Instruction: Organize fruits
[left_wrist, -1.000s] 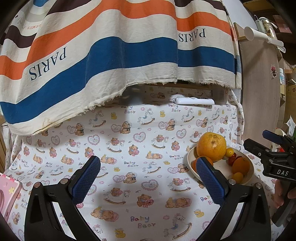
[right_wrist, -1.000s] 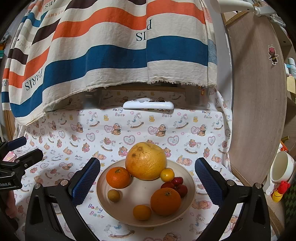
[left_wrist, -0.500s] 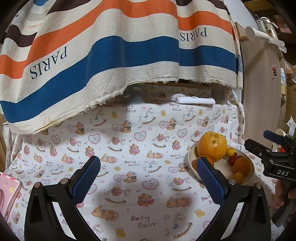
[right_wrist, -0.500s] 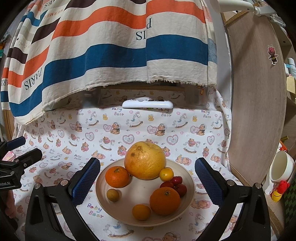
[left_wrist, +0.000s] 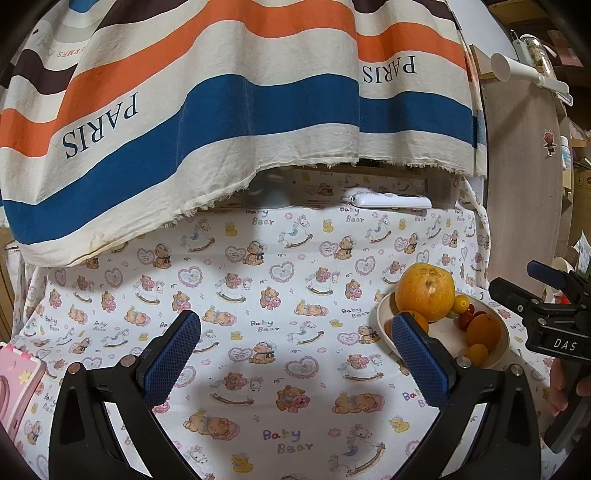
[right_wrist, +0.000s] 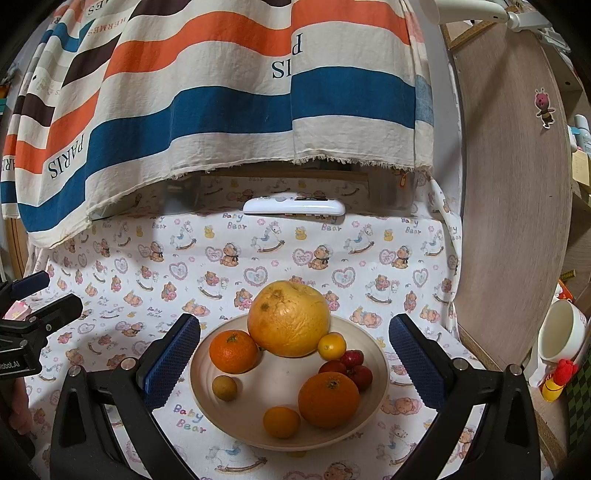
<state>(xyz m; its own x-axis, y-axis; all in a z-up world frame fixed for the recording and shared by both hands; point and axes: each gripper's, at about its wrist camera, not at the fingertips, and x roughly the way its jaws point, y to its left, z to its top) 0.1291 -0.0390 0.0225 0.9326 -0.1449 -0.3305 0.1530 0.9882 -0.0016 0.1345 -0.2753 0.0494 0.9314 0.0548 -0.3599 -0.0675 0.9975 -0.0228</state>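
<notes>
The plate (right_wrist: 380, 373) of fruit sat toward the bench's right edge, directly ahead of the right hand-held gripper (right_wrist: 294, 363), whose jaws stood wide apart and empty on either side of it. The left hand-held gripper (left_wrist: 295, 363), equally spread and empty, faced bare cloth (left_wrist: 258, 280), the plate off to its right. The right was nearer.

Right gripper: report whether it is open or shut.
Open. The right gripper has its blue pads spread wide, either side of the bowl, gripping nothing.
</notes>
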